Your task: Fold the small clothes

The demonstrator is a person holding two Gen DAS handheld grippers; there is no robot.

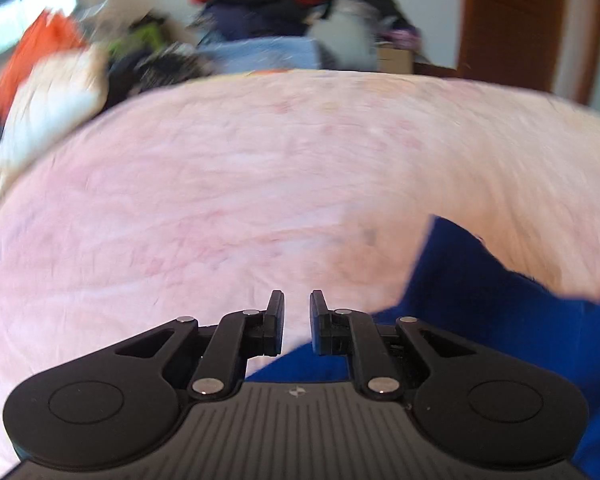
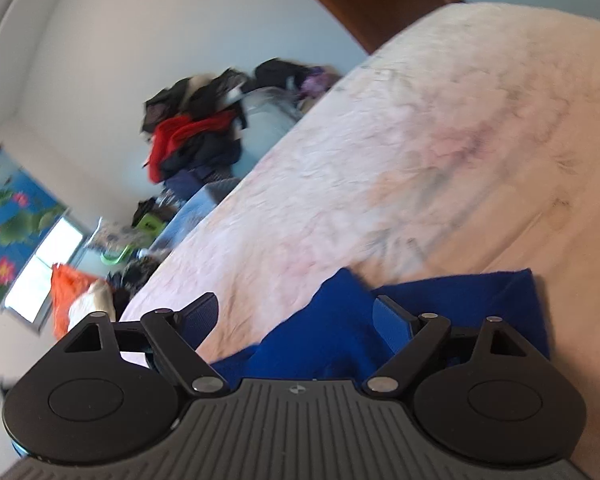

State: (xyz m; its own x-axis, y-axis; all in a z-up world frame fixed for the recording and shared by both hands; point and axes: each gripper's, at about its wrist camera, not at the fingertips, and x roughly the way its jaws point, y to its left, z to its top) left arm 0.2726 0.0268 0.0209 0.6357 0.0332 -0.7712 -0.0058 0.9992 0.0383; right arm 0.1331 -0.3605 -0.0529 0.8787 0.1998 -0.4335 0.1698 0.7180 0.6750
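Blue garment (image 2: pixel 340 336) crumpled at near edge of bed (image 2: pixel 440 140); right tongs (image 2: pixel 296 320) spread wide over it, left tongs (image 1: pixel 297 320) narrowly parted, empty; likely pre-fold; next: grasp, spread flat.

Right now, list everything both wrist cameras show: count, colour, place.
blue garment: one, royal blue, crumpled on the bed's near edge, under the right gripper.
bed cover: one, pale pink, spread across the bed.
clothes pile: one heap, red, black and navy, beyond the bed by the wall.
orange cloth: one, orange, far left past the bed.
door: one, brown wood, far right.
poster: one, blue with pink flowers, on the wall.
left gripper: one, black, jaws narrowly apart, empty.
right gripper: one, black, jaws wide open over the garment.
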